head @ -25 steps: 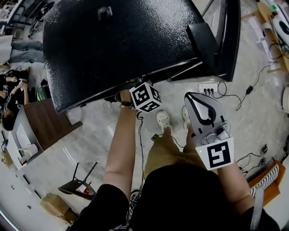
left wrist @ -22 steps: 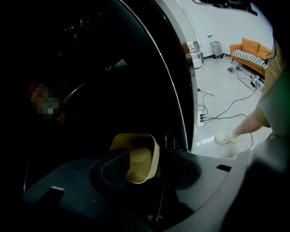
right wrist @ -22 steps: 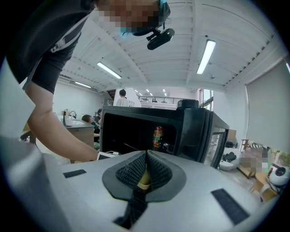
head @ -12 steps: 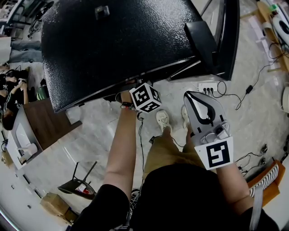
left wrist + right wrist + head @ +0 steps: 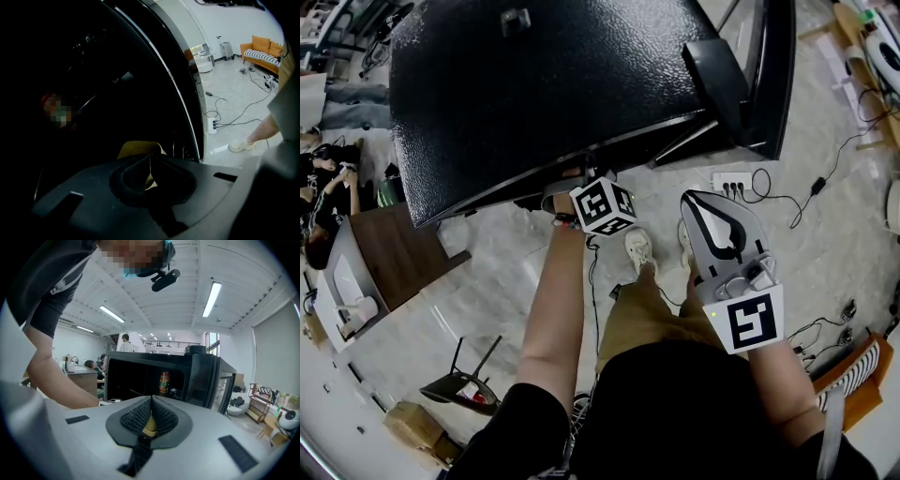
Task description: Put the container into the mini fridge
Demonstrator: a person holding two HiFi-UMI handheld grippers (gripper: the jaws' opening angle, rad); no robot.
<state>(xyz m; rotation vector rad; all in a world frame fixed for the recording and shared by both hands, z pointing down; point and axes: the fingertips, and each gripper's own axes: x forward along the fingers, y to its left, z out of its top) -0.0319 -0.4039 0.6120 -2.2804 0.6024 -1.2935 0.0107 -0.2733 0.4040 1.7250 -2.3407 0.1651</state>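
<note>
sitting inside the dark mini fridge (image 5: 553,94), the left gripper (image 5: 150,157) is clenched, what looks like the yellowish container (image 5: 136,149) dead ahead just past its tips, while the right gripper (image 5: 151,399), clenched and empty, hangs well back outside.

mini fridge (image 5: 544,103): top cut off by the head view's upper edge
left gripper: only its marker cube (image 5: 602,206) shows there, jaws hidden under the fridge
yellow thing (image 5: 139,148): mostly behind the left jaws, too dark to name
can (image 5: 164,379): print too small to read
</note>
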